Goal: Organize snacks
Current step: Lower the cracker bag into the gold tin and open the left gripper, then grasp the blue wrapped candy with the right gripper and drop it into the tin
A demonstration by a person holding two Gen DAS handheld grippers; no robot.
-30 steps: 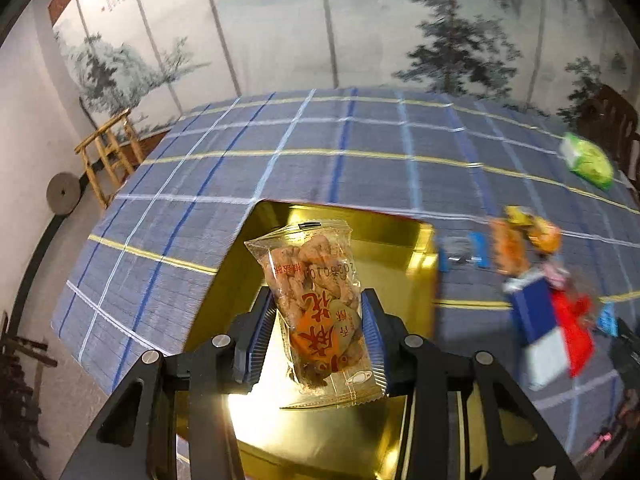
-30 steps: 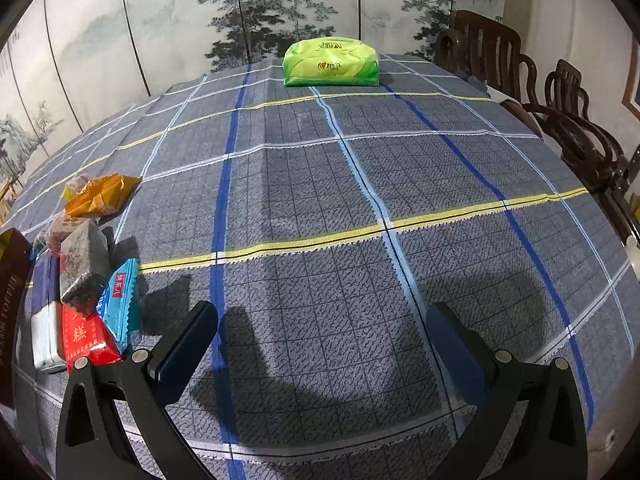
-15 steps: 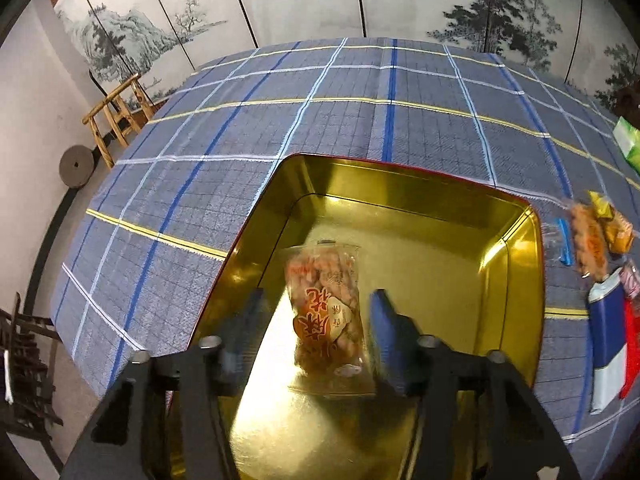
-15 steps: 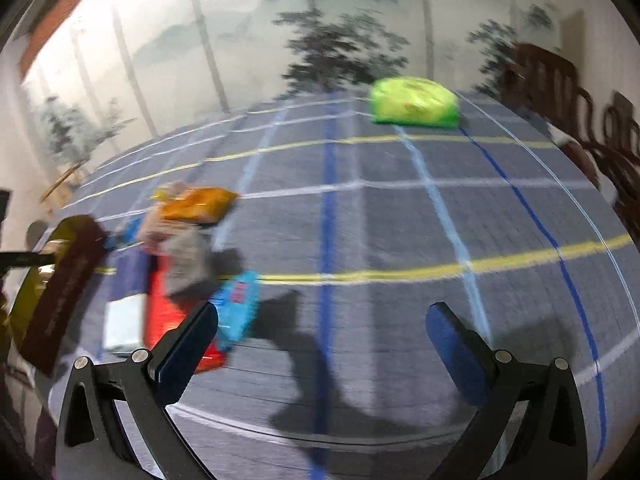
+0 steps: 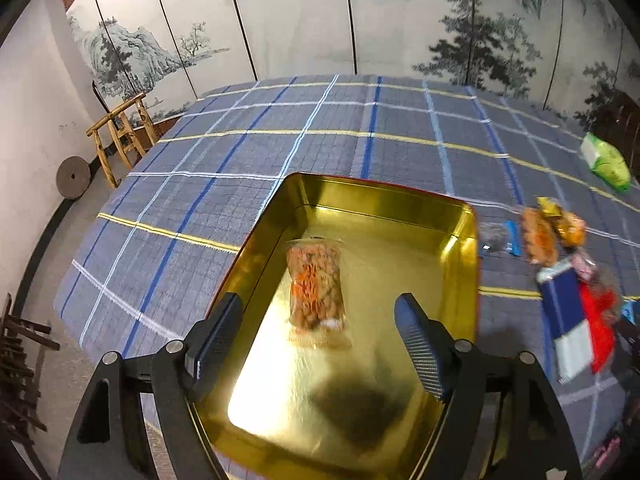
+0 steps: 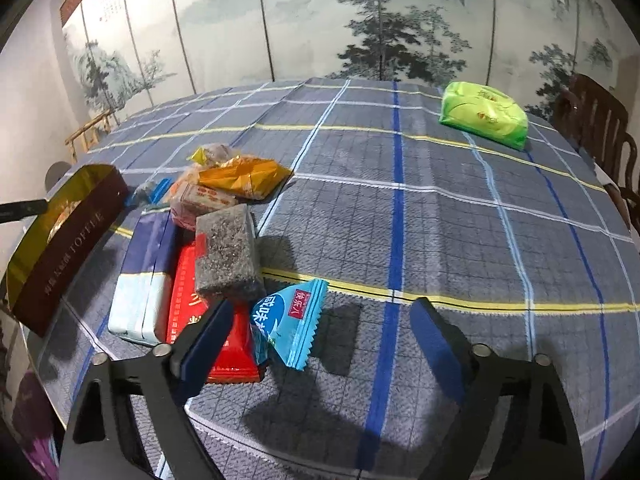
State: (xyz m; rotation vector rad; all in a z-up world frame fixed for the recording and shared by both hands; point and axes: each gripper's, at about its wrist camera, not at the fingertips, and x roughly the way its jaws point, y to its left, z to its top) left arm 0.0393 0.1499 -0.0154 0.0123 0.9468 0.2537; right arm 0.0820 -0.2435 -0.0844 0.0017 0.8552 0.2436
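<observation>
Change, left: a second ago the peanut packet [image 5: 316, 288] was clamped upright between the left gripper [image 5: 318, 334] fingers; it now lies flat on the floor of the gold tin [image 5: 466, 236], free of both pads, mid-frame in the left view
Change, right: a second ago the right view had mostly bare cloth with the snack pile at its left edge; the pile now fills the left half of the frame, close ahead of the right gripper [image 6: 320, 330]
Bench: covered by a grey-blue checked cloth [image 6: 440, 220] with blue, white and yellow lines; the tin sits at the lower centre of the left view, its dark red outer wall lettered; a green packet [image 6: 482, 114] lies alone at the upper right of the right view
Room: painted folding screen [image 5: 320, 16] with pines and hills behind the bench; a wooden stand [image 5: 120, 132] at the left; dark wooden chairs [image 6: 596, 120] at the right edge
Pile: blue-and-white packet [image 6: 142, 280], red packet [image 6: 188, 300], grey block [image 6: 228, 252], orange packet [image 6: 244, 176], light blue sachet [image 6: 290, 320], heaped beside the tin
Left fingers: wide apart and opening; the packet lies between them, untouched
Right fingers: apart, closing; nothing gripped; the left finger overlaps the red packet in view, contact unclear; the light blue sachet lies just inside it
</observation>
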